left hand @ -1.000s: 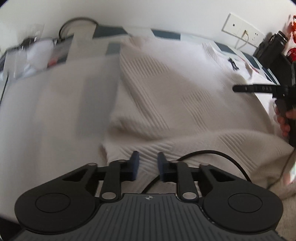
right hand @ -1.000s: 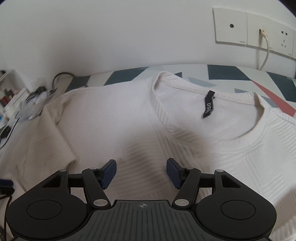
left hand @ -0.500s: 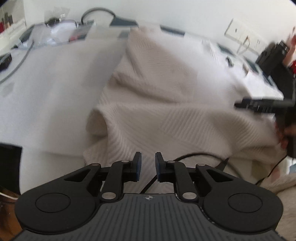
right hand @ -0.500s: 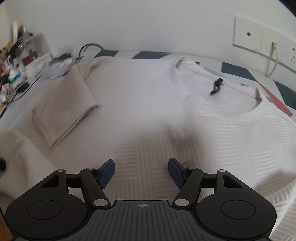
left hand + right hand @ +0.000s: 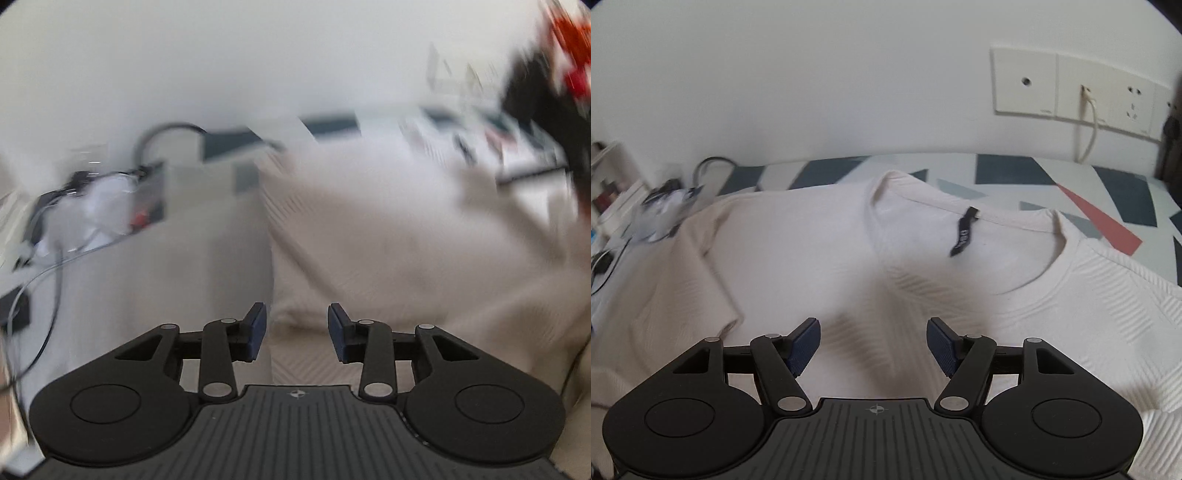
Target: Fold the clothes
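Having let go of the folded sleeve [image 5: 683, 291], left tongs [image 5: 297, 330] spread wide, empty. Right tongs [image 5: 873, 347] spread over white sweater [image 5: 960, 295]. Sleeve fold judged done.

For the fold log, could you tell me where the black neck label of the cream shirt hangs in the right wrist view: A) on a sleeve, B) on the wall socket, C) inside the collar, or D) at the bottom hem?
C: the black label hangs from the back edge of the collar of the cream shirt.
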{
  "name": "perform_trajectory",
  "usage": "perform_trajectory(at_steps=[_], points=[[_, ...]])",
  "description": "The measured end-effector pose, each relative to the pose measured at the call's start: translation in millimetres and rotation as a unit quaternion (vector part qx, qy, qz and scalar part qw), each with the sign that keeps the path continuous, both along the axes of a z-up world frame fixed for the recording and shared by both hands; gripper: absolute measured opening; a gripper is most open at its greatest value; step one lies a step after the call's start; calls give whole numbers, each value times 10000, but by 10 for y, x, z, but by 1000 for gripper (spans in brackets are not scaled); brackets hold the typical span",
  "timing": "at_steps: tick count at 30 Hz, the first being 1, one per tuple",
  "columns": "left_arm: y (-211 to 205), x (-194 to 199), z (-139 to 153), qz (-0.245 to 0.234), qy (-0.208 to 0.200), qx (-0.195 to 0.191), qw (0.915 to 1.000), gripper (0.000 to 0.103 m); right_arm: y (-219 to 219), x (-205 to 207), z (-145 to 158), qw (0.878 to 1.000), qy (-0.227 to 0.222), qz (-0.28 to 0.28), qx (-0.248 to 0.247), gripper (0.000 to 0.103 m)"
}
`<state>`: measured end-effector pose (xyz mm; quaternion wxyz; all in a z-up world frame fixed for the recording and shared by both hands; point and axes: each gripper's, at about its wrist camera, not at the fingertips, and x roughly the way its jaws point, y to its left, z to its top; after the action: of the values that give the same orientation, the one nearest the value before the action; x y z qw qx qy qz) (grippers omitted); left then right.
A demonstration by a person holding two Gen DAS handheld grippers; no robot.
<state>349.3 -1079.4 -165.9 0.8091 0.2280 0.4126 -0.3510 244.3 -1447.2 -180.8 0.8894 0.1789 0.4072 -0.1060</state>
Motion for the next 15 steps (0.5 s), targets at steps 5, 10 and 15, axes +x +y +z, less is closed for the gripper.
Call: perform_trajectory(at_steps=[5, 10, 15], points=[[-64, 103, -288, -371, 46, 176, 9991, 44, 190, 72, -174, 9993, 274, 7, -260, 61], [-81, 222, -477, -484, 90, 113, 9987, 46, 326, 20, -245, 9976, 320, -268, -558, 65], [-30, 293, -489, -464, 326, -173, 9982, 17, 325, 0, -341, 9948, 471, -469, -768, 68]])
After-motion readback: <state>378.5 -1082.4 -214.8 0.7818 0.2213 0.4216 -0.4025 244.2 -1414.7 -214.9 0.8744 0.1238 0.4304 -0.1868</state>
